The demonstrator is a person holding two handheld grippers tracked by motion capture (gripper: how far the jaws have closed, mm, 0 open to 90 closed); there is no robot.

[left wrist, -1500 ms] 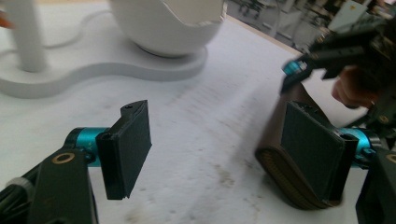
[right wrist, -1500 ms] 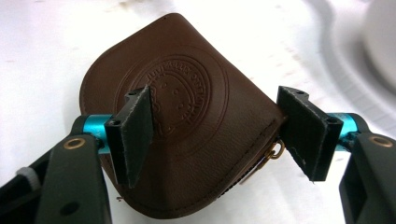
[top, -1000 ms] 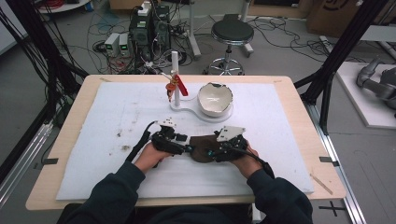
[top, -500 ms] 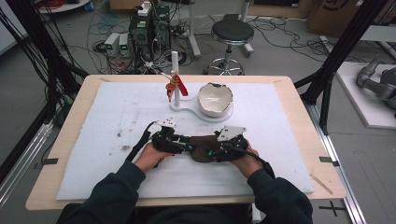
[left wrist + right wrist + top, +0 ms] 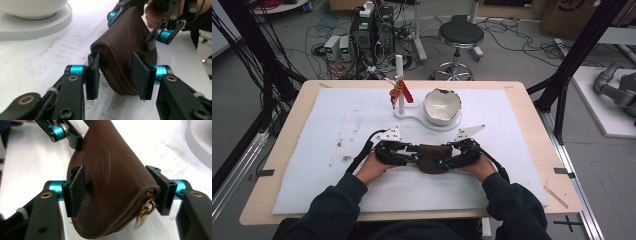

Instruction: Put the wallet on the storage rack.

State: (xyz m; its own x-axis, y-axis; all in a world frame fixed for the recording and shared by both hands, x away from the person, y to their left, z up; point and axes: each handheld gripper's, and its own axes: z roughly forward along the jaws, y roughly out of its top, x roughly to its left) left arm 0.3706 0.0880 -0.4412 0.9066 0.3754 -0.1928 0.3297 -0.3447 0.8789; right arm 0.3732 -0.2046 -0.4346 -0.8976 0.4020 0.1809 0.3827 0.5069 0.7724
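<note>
Left gripper (image 5: 116, 75) and right gripper (image 5: 122, 188) both clamp the brown pouch (image 5: 430, 158); its zipper at 6 o'clock remains closed.

This is a robotics lab. Beyond the tools, past the far edge of the bench (image 5: 532, 107), power supplies and computer boxes (image 5: 371, 30) sit on the floor amid tangled cables (image 5: 324, 37), beside a stool (image 5: 460, 35). Black frame struts (image 5: 579, 52) stand on either side.
</note>
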